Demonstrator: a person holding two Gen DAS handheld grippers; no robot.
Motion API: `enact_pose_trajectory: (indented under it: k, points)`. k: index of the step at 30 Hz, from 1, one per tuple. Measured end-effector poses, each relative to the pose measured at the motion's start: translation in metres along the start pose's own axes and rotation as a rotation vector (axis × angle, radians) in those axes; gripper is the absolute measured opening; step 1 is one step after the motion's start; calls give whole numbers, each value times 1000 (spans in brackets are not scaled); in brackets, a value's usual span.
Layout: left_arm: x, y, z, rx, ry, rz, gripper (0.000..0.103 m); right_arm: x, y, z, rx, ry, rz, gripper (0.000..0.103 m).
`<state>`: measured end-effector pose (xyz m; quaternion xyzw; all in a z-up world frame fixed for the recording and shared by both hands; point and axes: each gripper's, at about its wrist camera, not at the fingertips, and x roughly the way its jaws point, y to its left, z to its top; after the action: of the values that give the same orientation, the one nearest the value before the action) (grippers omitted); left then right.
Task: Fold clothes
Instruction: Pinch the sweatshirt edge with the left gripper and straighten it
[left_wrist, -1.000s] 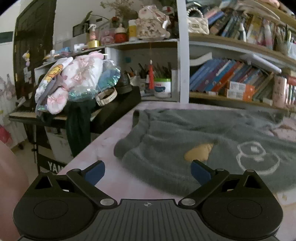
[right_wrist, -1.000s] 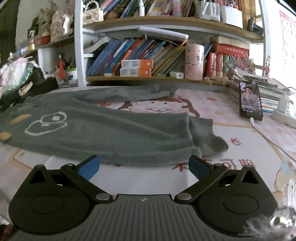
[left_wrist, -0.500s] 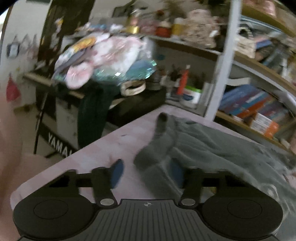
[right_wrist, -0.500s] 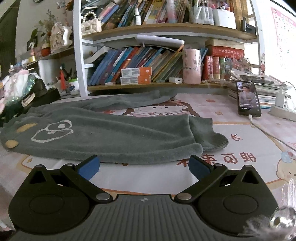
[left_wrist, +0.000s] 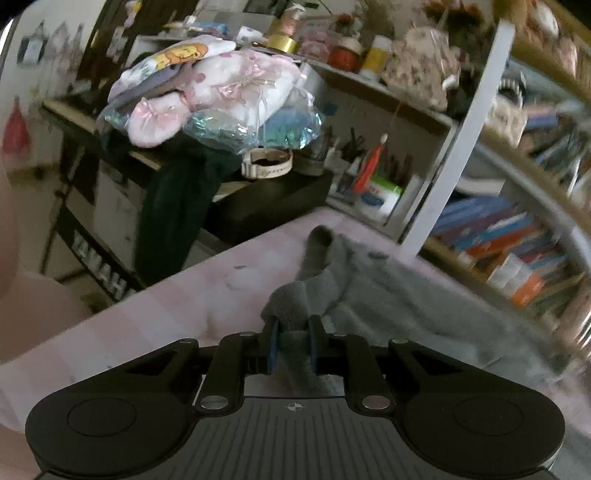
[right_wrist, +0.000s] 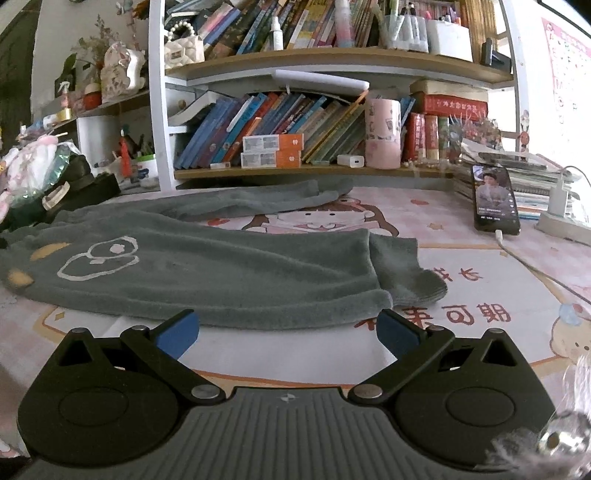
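A fluffy grey garment (right_wrist: 207, 266) with a white outline drawing and yellow patches lies spread across the pink cartoon table mat (right_wrist: 480, 317). In the left wrist view its near corner (left_wrist: 291, 306) is bunched and pinched between the blue pads of my left gripper (left_wrist: 291, 334), which is shut on it near the table's left edge. My right gripper (right_wrist: 288, 330) stands open just in front of the garment's near hem, close to a cuff end (right_wrist: 413, 284), touching nothing. A second long leg or sleeve (right_wrist: 258, 199) stretches along the back.
A bookshelf (right_wrist: 295, 129) full of books lines the back. A phone (right_wrist: 495, 199) on a white cable and a power strip (right_wrist: 561, 221) lie at the right. A black stand piled with bagged soft toys (left_wrist: 207, 96) stands beyond the table's left edge.
My left gripper swung left and down to the garment's corner and went from open to shut on it. My right gripper drew back slightly and stayed open.
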<state>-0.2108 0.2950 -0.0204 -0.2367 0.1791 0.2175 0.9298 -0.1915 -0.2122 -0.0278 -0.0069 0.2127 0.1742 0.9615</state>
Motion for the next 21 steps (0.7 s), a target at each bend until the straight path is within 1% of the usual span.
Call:
enact_pose_trajectory:
  k: [4,8,10,13,15,19,21]
  points:
    - [-10,-5,-2,56,-34,45,25,-1,-1,0,1,-2,8,103]
    - [-20,-10,-4,112,-68,91,42,-1,-1,-1,4,-2,29,103]
    - [-38,-19,-5,172,-134,102,44,-1,0,-1,-1,-2,37,103]
    - [-56,-27,-3,204,-156,40,45,-1,1,-1,-3,-2,40,103]
    - [-65,-34,-3,217,-163,-6,53,-1,1,-1,-2,1,41,103]
    - [-70,-55,-8,262,-152,-81,57,-1,0,-2,1,4,40,103]
    - [-68,-69,-14,304,-140,-110,65,-1,0,-2,3,6,39,103]
